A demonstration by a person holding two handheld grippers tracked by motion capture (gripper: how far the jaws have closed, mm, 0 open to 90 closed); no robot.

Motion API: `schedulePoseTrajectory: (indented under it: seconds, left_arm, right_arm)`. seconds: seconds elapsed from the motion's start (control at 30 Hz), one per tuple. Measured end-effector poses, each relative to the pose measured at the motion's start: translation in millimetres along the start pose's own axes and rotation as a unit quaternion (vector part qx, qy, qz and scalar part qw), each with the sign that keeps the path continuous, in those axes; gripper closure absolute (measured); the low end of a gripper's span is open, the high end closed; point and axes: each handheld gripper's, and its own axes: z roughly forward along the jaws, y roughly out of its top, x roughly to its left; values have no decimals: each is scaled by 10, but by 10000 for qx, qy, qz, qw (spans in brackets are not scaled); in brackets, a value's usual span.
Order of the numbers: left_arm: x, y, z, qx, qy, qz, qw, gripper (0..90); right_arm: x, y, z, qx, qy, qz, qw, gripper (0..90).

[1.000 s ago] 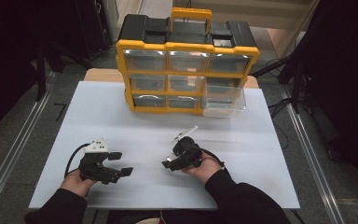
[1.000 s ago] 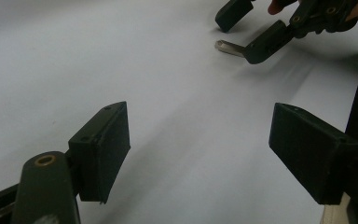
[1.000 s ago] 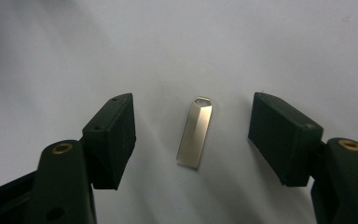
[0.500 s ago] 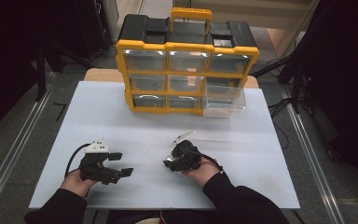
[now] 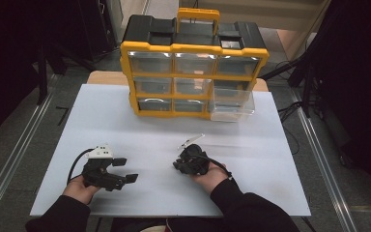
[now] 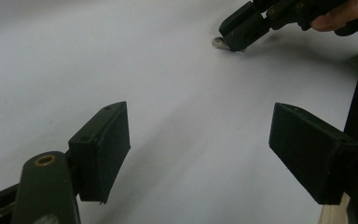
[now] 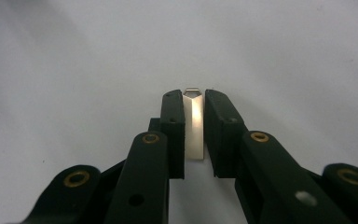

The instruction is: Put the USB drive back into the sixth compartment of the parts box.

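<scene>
A small flat silver metal piece [image 7: 195, 126] lies on the white table [image 5: 270, 164]. In the right gripper view my right gripper [image 7: 195, 100] is shut on it, a black pad against each long side, and the piece's pointed end pokes out past the tips. The high view has this gripper [image 5: 177, 166] low at the table's front middle, held in the person's hand. Off to the left, my left gripper [image 5: 127, 170] stands wide open with nothing between its pads [image 6: 105, 149]. In its own view the right gripper's tip [image 6: 235, 37] and the silver piece [image 6: 219, 43] sit far ahead.
A yellow and black drawer organiser [image 5: 193, 72] stands at the back of the table. Its lower right clear drawer [image 5: 232, 104] is pulled out toward me. Bare white tabletop lies between the organiser and both hands.
</scene>
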Motion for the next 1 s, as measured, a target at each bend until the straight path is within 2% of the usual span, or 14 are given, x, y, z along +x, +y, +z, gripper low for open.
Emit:
schedulePoseTrajectory:
  seconds: [0.47,0.63,1.0]
  left_arm:
    - [3,1,-7,-4,6,2,10000,215]
    - [5,1,-6,-23,-5,-6,10000,215]
    - [0,4,-3,-34,3,-6,10000,215]
  right_arm:
    - [-53,32,-45,80,243,26,9997,762]
    - [-64,62,-126,-34,401,88,9992,762]
    - [-125,108,-325,-134,512,199,9984,762]
